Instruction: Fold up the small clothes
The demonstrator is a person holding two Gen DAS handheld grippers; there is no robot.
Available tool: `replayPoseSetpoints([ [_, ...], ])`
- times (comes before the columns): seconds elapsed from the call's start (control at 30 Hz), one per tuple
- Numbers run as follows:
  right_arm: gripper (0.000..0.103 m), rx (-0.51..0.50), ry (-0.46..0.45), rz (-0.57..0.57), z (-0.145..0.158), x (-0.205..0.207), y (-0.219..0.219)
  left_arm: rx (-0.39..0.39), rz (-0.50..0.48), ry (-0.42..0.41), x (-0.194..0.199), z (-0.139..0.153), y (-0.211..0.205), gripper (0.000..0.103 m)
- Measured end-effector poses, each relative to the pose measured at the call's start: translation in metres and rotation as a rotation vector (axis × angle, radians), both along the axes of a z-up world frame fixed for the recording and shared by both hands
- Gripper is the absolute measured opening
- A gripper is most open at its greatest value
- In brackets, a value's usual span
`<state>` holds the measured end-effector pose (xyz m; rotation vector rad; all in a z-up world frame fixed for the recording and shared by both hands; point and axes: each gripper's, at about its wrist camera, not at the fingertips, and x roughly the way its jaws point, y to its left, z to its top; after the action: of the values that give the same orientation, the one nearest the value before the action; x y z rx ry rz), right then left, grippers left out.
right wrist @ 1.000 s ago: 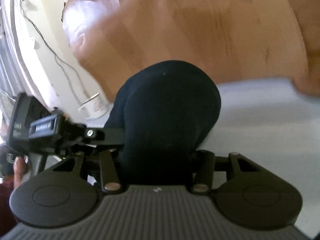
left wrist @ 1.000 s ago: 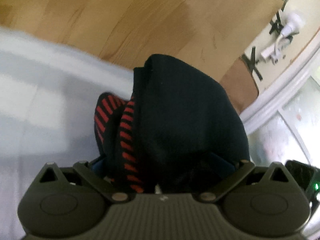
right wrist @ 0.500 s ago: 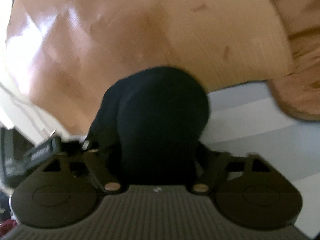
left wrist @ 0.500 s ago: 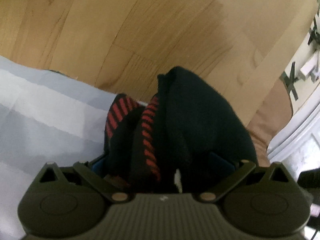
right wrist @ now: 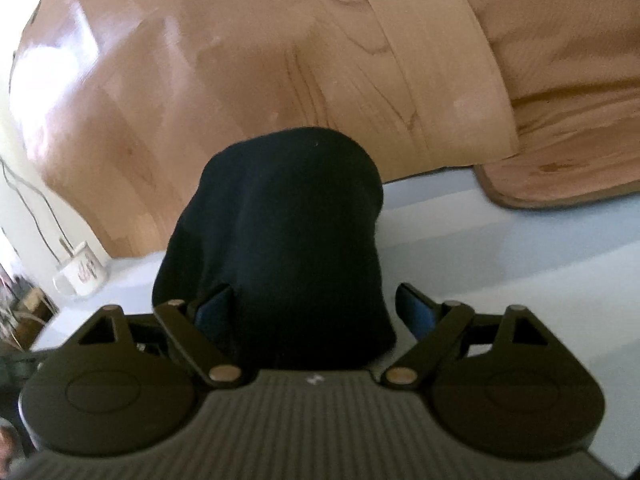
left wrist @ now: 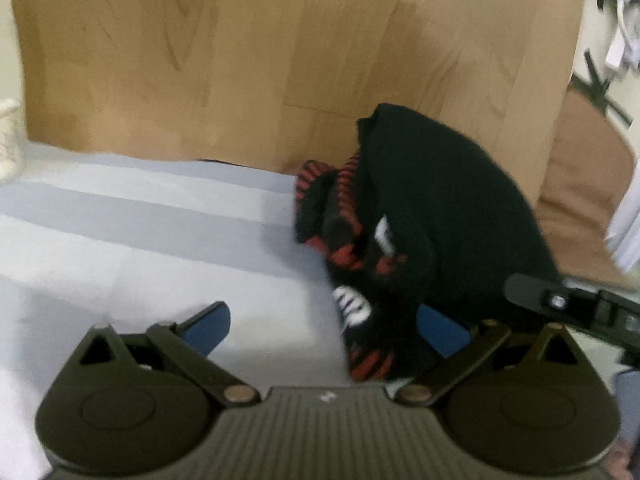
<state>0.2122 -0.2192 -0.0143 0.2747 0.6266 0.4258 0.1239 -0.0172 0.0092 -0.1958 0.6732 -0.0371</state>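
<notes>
A small black garment with red stripes lies bunched on the pale blue-and-white striped sheet, close to the wooden board behind it. My left gripper is open; its left blue pad stands over bare sheet and the cloth rests against its right pad. In the right wrist view the same black garment sits as a rounded heap between the jaws of my open right gripper. The right pad stands off the cloth, and the heap hides part of the left pad. A finger of the right gripper shows past the garment.
A wooden headboard rises behind the sheet. A brown cushion lies at the right. A white mug stands at the left beside the wall and a hanging cable. Plugs and cables are on the far right wall.
Both grippers were shut on the black garment and now stand open. The garment has dropped onto the sheet. The left gripper has swung left, so the cloth sits to its right.
</notes>
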Motion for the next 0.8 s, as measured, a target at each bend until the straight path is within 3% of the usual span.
replayPoseSetpoints([
  [0.1,0.09,-0.08,-0.039,-0.015,0.003,-0.024,0.006,0.053,-0.007,-0.001,-0.021,-0.001,-0.008,0.103],
  [0.23,0.09,-0.105,-0.028,-0.039,0.0,-0.051,0.005,0.128,0.029,-0.047,-0.046,0.002,-0.015,0.103],
  [0.43,0.09,-0.055,-0.004,-0.117,-0.003,-0.083,-0.01,0.188,0.069,-0.066,-0.071,0.006,-0.018,0.103],
  [0.67,0.09,-0.086,-0.068,-0.151,0.001,-0.117,-0.007,0.244,0.104,-0.112,-0.093,0.01,-0.024,0.103],
  [0.8,0.098,-0.109,-0.091,-0.158,0.001,-0.126,-0.002,0.257,0.12,-0.134,-0.098,0.01,-0.024,0.103],
])
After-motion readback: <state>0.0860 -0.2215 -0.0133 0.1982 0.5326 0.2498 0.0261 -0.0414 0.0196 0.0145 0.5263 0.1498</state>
